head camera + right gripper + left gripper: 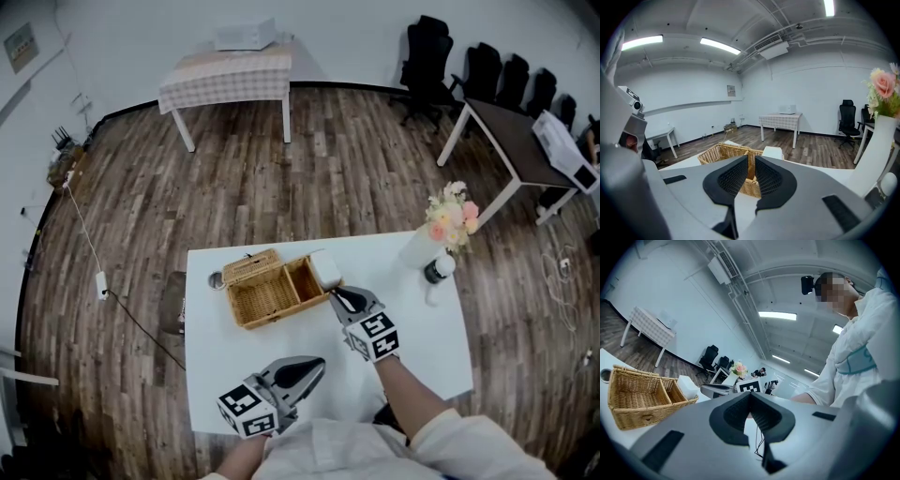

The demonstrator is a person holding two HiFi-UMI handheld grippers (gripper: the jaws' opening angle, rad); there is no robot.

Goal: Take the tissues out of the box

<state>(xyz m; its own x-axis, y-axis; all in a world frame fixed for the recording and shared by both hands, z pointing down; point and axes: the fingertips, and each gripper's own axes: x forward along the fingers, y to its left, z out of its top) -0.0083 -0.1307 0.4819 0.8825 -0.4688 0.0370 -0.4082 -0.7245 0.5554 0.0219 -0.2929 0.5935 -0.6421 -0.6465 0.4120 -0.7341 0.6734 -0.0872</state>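
A wicker basket [246, 302] with two compartments lies on the white table [412, 328]. A white tissue pack [325, 269] stands at the basket's right end, rising above the rim; whether it sits inside the small compartment I cannot tell. My right gripper [335, 295] hovers just in front of the pack, shut and empty, apart from it. In the right gripper view the basket [722, 152] and the pack [772, 153] lie beyond the jaws [748, 161]. My left gripper [319, 363] hangs near the table's front edge, shut on nothing. Its view shows the basket [637, 399] at left.
A white vase of pink flowers [450, 220] and a small dark-capped bottle [439, 269] stand at the table's far right corner. A small round object [217, 279] lies left of the basket. Chairs and other tables stand far off across the wooden floor.
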